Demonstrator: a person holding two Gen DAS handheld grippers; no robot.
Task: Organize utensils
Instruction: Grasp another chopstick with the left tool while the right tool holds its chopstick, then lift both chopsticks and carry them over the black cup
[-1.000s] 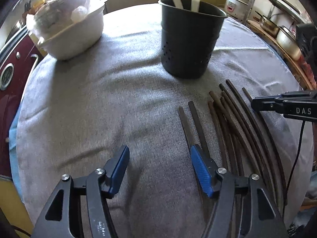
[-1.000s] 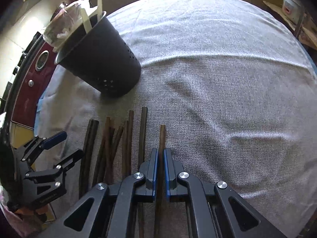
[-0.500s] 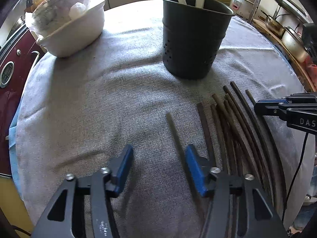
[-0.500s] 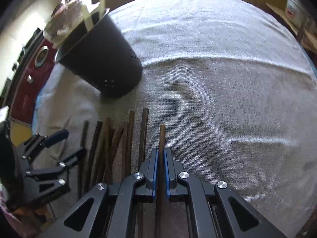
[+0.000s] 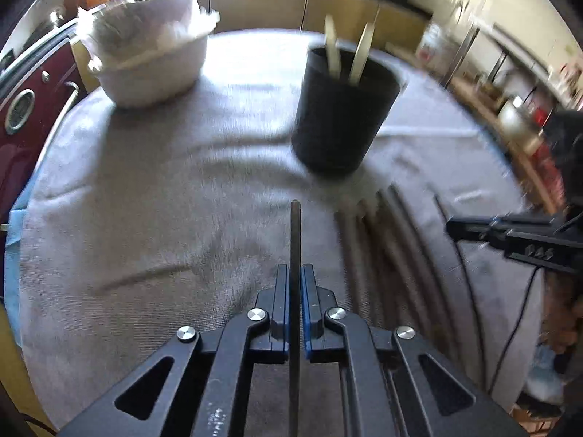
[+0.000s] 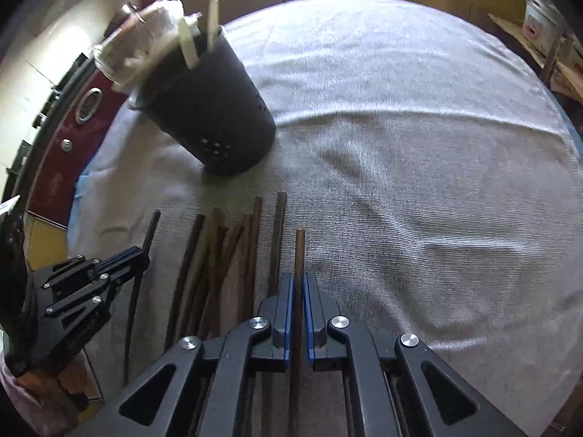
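Two chopsticks are in our grips, the left gripper point(image 5: 295, 284) having just closed on a dark chopstick point(image 5: 295, 233) and the right gripper point(image 6: 299, 291) clenching a brown chopstick point(image 6: 299, 255) (both near the black holder point(image 5: 342, 109), far side).

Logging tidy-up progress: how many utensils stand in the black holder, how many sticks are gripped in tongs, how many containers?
Pale utensils in the black holder: 2
Dark sticks gripped: 2, left stick in the left tongs, jaws just closed on it, right stick in the right tongs
Containers: 2, holder and white bowl
Total: 6
Loose sticks overlap; uncounted.
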